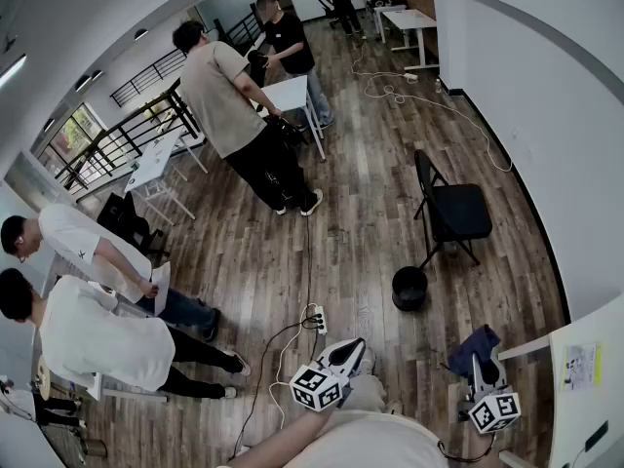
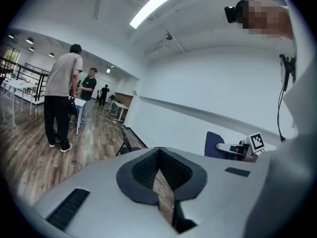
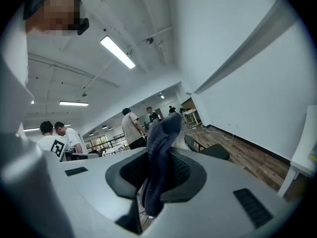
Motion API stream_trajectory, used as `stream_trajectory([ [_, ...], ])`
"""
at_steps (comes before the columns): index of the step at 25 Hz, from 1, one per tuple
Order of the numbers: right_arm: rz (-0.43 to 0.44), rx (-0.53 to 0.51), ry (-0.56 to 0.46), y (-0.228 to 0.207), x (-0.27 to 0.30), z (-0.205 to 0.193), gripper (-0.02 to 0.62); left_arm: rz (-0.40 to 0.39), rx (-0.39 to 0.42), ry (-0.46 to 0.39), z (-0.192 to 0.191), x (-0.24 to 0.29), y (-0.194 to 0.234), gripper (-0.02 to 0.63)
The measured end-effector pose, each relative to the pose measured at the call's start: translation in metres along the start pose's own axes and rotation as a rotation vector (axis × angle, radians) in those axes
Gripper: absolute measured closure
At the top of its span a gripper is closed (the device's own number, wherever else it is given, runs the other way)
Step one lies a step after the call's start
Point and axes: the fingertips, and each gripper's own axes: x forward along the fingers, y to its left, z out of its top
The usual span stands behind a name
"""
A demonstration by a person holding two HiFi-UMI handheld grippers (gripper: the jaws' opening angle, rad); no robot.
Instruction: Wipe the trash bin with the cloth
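Note:
The black round trash bin (image 1: 409, 288) stands on the wood floor, ahead of both grippers and apart from them. A dark blue cloth (image 1: 475, 347) sticks up from my right gripper (image 1: 479, 363), which is shut on it near the picture's lower right. In the right gripper view the cloth (image 3: 161, 148) is pinched between the jaws of that gripper (image 3: 157, 176) and flops upward. My left gripper (image 1: 349, 353) is held at bottom centre. In its own view the left gripper (image 2: 161, 178) is shut with nothing between the jaws.
A black folding chair (image 1: 453, 213) stands just beyond the bin by the white wall. A power strip (image 1: 317, 318) with cables lies on the floor to the bin's left. Two people sit at the far left, others stand by tables further back.

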Motion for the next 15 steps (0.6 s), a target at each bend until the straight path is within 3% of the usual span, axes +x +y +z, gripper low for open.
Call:
stream_trajectory([
  [8,-0.016,-0.009,0.006,-0.014,0.036,0.003,0.529,-0.006,-0.024,0.013,0.001,0.037,0.029,0.595],
  [15,-0.081,0.003,-0.014,-0.024,0.093,0.016,0.529,-0.065,-0.014,0.032,0.038,0.092,0.079,0.595],
])
